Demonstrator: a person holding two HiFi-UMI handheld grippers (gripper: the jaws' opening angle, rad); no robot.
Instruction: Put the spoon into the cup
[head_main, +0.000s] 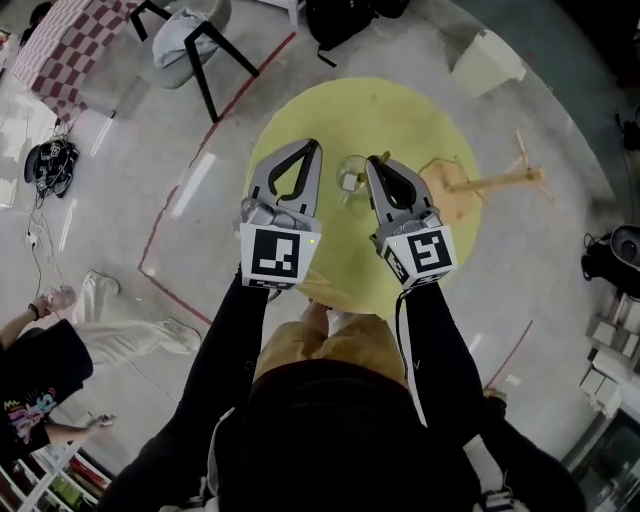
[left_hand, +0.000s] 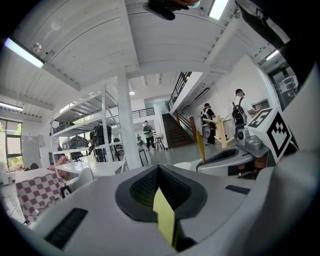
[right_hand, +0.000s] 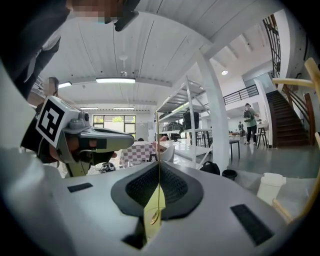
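Hovering over the worktop (head_main: 400, 110): right gripper (head_main: 374, 162) jaws clamped on the spoon (left_hand: 201, 146), left gripper (head_main: 314, 145) jaws together, cup (head_main: 350, 175) between the two.

Spoon (right_hand: 158, 145) mostly hidden inside right gripper (head_main: 378, 165)

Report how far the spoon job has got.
Done: the right gripper is shut on the thin gold spoon. In hand: it hangs over the yellow table beside the glass cup; the left gripper is shut on nothing. Left: the spoon is not yet in the cup.
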